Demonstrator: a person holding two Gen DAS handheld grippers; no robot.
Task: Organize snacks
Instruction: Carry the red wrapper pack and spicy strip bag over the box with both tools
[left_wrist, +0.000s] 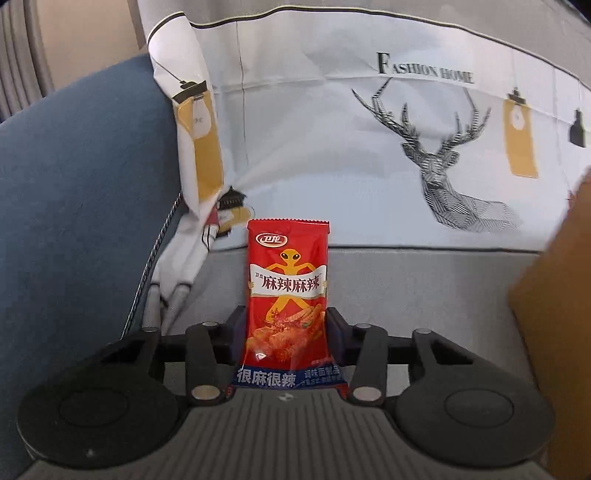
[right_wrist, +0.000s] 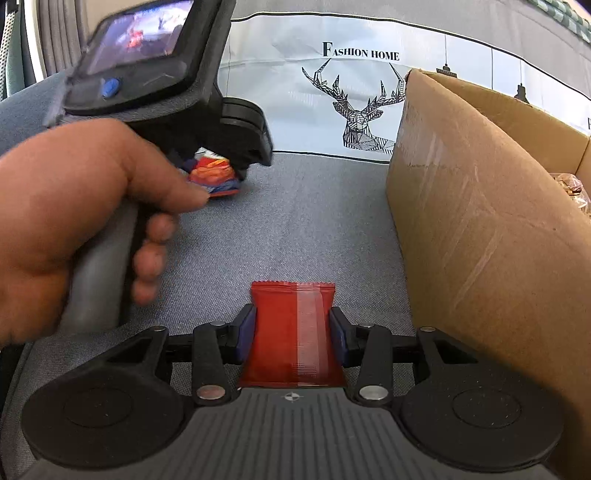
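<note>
My left gripper is shut on a red snack packet with an orange figure and white lettering, held upright with its printed side facing me. My right gripper is shut on a second red packet, whose plain back seam faces the camera. In the right wrist view a hand holds the left tool's black housing at upper left. The first packet peeks out below that housing, low over the grey seat.
An open cardboard box stands at the right on the grey fabric seat, with wrapped items inside; its wall also edges the left wrist view. A white deer-print cushion lines the back. A blue armrest rises at the left.
</note>
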